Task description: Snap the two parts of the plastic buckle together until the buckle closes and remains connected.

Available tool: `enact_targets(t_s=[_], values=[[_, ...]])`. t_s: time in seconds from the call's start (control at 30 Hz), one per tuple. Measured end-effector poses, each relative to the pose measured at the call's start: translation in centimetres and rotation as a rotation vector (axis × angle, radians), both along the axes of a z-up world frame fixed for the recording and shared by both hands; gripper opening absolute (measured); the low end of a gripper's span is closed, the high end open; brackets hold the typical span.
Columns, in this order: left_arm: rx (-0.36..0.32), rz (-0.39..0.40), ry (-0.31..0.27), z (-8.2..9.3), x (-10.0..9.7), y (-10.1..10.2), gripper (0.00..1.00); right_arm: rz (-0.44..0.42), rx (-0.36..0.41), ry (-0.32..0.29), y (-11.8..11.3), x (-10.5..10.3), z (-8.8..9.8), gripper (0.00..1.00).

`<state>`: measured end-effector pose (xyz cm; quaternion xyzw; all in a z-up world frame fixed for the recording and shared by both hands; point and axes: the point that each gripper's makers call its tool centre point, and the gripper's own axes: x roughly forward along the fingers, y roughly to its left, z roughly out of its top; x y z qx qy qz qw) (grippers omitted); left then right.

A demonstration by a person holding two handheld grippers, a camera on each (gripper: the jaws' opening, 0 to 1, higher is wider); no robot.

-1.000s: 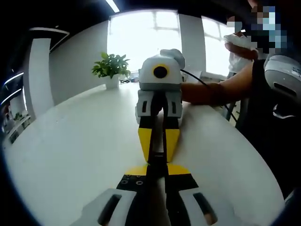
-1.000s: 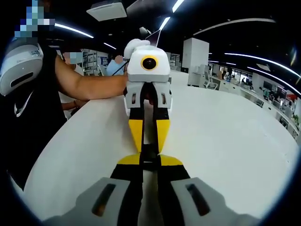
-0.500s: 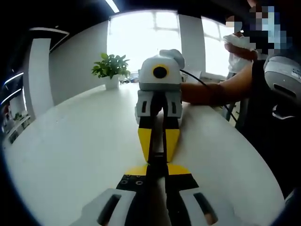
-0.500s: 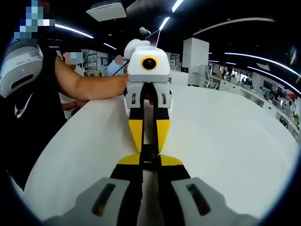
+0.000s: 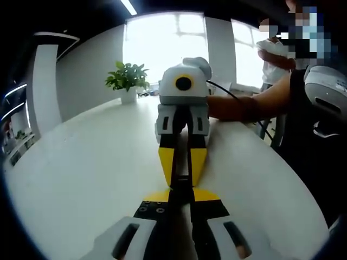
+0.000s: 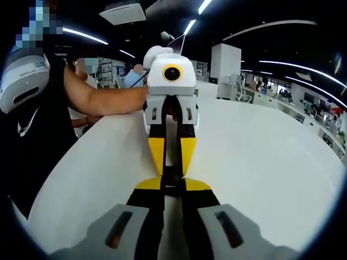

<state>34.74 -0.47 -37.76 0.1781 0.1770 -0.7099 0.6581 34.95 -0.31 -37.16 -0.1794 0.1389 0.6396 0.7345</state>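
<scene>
The two claws meet tip to tip over the white surface (image 5: pixel 70 179), each one looking straight at the other. In the left gripper view the left claw (image 5: pixel 181 190) rises from the bottom with its yellow tips nearly together, and between them sits a dark piece which I take for one half of the plastic buckle (image 5: pixel 181 187); the right claw (image 5: pixel 182 165) comes from the far side and its yellow fingers narrow down onto the same dark piece. The right gripper view gives the mirror picture: the right claw (image 6: pixel 173 187) is clenched on the dark buckle (image 6: pixel 173 180), and the left claw (image 6: pixel 172 156) faces it, held by a bare forearm (image 6: pixel 103 97). So both claws are clenched on the buckle, which is pinched in the air just above the surface, at the place where the four tips meet. Whether the two halves are already locked I cannot tell, because the tips hide the joint. To do this step well, I think the person should keep both claws on one straight line, push evenly toward each other without twisting, and not loosen the grip before a click is felt. A potted plant (image 5: pixel 128 80) stands far behind, near the window.
</scene>
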Motion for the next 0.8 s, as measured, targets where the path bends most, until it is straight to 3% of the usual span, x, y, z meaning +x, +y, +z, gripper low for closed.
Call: enact_targets(t_s=[0.8], values=[[-0.015,0.0,0.008,-0.02,-0.17,0.01,0.09,-0.005,0.011,0.015,-0.04,0.05,0.0,0.1]])
